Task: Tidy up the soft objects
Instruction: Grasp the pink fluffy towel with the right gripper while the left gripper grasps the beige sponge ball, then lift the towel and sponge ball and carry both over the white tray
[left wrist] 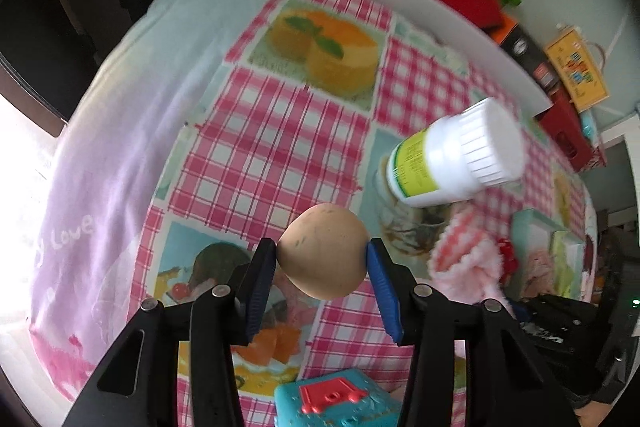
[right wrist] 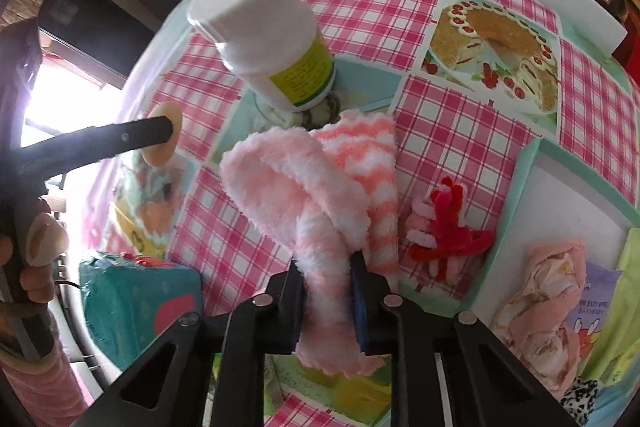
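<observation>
1. Soft objects lie on a table with a pink checked cloth [right wrist: 448, 131]: a fluffy pink and white sock [right wrist: 320, 195], red and pink pipe cleaners [right wrist: 444, 227] just beside it, and a pink cloth [right wrist: 548, 303] inside a pale green tray [right wrist: 528, 163] at the right.
2. Right gripper [right wrist: 326, 301] is clenched on the sock; the 2 jaws stand narrow and the sock's lower end is squeezed between the pads, while its upper part lies folded on the cloth.
3. Left gripper [left wrist: 322, 261] grasps a beige egg-shaped toy [left wrist: 324, 251]; the jaws stand about half open and both pads press on its sides, which bulge a little.
4. A white bottle with a green label [left wrist: 452, 159] stands near the sock; it looks tilted, and it is blurred in the left wrist view.
5. A teal toy block [left wrist: 340, 403] with a red car shape is cut off by the lower edge.
6. In the right wrist view the egg-shaped toy is mostly hidden behind a black finger of the left gripper.
7. The items at the tray's right edge are too small to identify.
</observation>
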